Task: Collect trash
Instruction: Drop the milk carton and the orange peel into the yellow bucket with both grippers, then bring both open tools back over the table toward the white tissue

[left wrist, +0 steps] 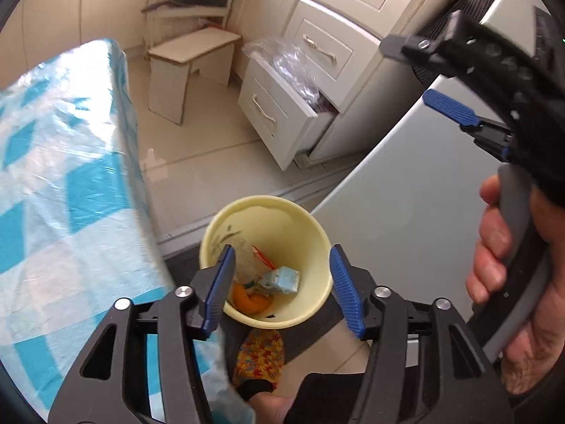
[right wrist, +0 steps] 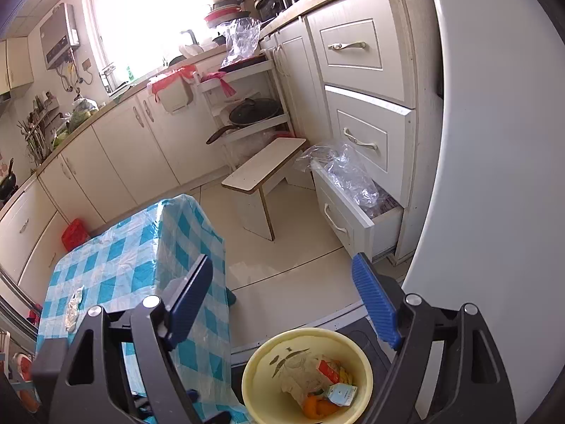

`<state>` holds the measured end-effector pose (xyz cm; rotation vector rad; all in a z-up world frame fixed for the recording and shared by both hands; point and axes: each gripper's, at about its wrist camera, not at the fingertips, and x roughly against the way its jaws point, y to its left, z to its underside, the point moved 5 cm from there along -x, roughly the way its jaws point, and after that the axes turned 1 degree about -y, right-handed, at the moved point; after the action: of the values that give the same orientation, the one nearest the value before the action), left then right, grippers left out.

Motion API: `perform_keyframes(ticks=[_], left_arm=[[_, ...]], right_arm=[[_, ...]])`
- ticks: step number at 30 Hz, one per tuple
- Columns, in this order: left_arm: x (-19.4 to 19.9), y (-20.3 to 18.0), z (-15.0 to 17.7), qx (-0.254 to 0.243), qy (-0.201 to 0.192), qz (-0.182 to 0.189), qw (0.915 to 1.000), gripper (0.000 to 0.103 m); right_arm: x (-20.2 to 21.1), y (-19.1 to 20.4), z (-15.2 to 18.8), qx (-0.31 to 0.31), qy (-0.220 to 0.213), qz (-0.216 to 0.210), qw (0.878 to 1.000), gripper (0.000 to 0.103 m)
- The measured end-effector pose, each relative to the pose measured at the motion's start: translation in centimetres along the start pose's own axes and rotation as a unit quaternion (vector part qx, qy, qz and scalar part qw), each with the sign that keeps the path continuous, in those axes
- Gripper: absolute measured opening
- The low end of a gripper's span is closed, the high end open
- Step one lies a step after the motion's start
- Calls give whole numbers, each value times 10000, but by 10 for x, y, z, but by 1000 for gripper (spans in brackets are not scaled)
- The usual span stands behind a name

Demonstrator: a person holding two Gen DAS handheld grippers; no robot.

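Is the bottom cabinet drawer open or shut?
Open: the bottom drawer is pulled out from the cabinet, with crumpled clear plastic sticking out its top.

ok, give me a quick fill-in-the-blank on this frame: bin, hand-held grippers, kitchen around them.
1. The pale yellow bin stands on the ____.
2. The left hand-held gripper hovers over the bin with nothing between its ____ pads.
3. The table wears a blue-and-white ____ cloth.
4. The bottom drawer stands ____, clear plastic spilling from it.

Missing words: floor; blue; checked; open
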<state>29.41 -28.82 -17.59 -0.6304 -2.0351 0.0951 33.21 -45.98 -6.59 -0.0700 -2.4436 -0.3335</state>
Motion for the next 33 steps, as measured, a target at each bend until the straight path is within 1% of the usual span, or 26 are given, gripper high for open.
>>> perform_keyframes(ticks=[1, 4, 8, 13, 15, 19, 26, 33], left_arm=[[8, 2, 2, -44, -69, -118, 9999, 59], [27, 9, 7, -139, -236, -456, 9986, 63], [52, 23, 15, -244, -417, -1046, 9933, 68], [78, 42, 17, -243, -621, -1482, 9867, 73], [87, 47, 17, -252, -683, -1578, 9848, 74], [100, 57, 18, -246, -764, -1680, 9825, 76], [108, 68, 21, -188, -866, -1834, 9790, 78], [111, 84, 26, -35, -853, -1919, 9777, 80]], right_arm=[[-1, 1, 0, 2, 13, -15, 10000, 79], [-1, 8, 1, 45, 44, -70, 10000, 81], [-3, 22, 4, 227, 82, -143, 9996, 83], [-5, 39, 9, 471, 147, -197, 9986, 84], [-6, 44, 9, 526, 161, -198, 9983, 86], [-11, 53, 12, 634, 221, -209, 9975, 86], [-17, 72, 16, 834, 296, -248, 9958, 86], [-23, 91, 16, 975, 319, -327, 9942, 86]])
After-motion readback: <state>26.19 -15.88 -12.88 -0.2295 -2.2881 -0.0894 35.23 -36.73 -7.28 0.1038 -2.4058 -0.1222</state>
